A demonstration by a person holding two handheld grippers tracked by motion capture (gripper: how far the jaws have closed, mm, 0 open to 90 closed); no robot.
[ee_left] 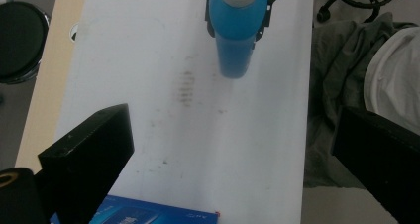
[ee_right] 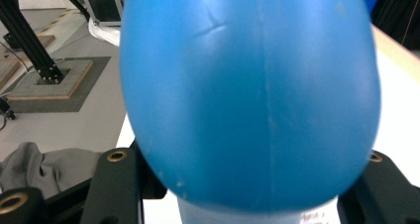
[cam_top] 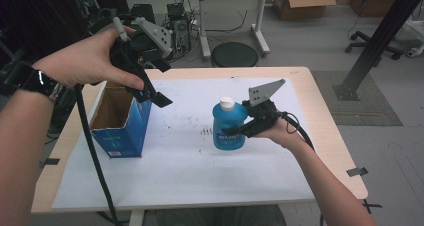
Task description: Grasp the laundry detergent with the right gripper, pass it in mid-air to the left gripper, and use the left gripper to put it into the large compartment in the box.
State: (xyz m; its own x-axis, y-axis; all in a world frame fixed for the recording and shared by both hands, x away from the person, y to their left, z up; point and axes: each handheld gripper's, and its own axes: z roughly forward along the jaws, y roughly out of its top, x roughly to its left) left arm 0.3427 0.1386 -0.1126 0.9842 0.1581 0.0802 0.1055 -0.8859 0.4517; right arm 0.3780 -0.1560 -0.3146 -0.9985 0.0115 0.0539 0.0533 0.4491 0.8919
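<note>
**A:** so where's the blue bottle sitting right now?

**B:** upright on the white sheet covering the table, right of middle. White cap on top. The right gripper is clamped on it from the right side, one jaw on each flank of the bottle. In the right gripper view the blue body bulges right between the two black jaws, pressed up against both.

**A:** and the left one?

**B:** the left gripper is up in the air over the open blue cardboard box, well apart from the bottle. Jaws spread wide, holding nothing. In the left gripper view you look down between them at the sheet, and the bottle is way out ahead with the other gripper's jaws around it.

**A:** box position?

**B:** left side of the sheet, standing with its top open, near the table's left edge. A corner of it peeks in at the bottom of the left gripper view.
</note>
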